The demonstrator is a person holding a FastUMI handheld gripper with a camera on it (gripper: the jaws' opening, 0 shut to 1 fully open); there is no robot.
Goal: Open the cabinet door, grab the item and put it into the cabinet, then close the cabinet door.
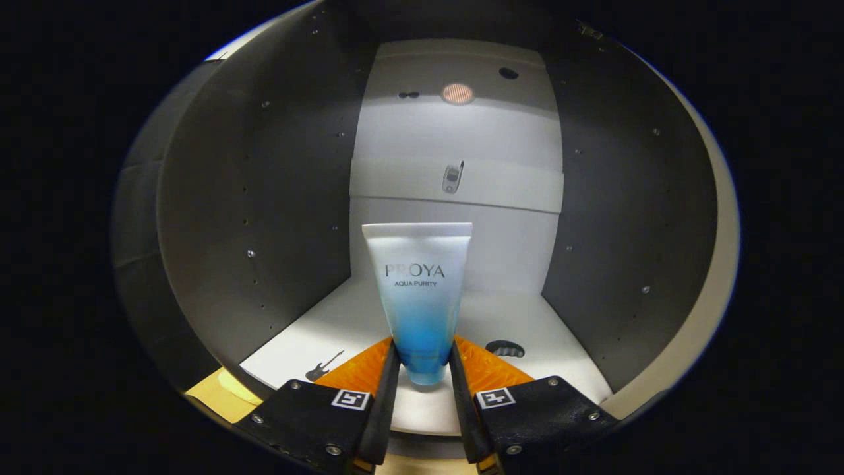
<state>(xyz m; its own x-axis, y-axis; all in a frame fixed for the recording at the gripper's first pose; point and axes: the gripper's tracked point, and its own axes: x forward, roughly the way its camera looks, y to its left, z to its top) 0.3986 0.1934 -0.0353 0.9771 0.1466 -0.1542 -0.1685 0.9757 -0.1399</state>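
Observation:
A white-to-blue cosmetic tube (421, 290) stands upright on its cap between my fingers, with my gripper (423, 359) shut on its lower blue end. The tube is inside the open cabinet (277, 198), above the front part of the white cabinet floor (343, 323). Dark side walls rise on both sides and a white back wall (455, 152) stands beyond the tube. I cannot tell whether the cap touches the floor.
A white rail (514, 188) crosses the back wall with a small fitting on it. A round light (457, 93) glows near the top. The cabinet's pale front edge (715, 277) curves past the right wall. A yellowish surface (221, 394) lies below the cabinet's front left corner.

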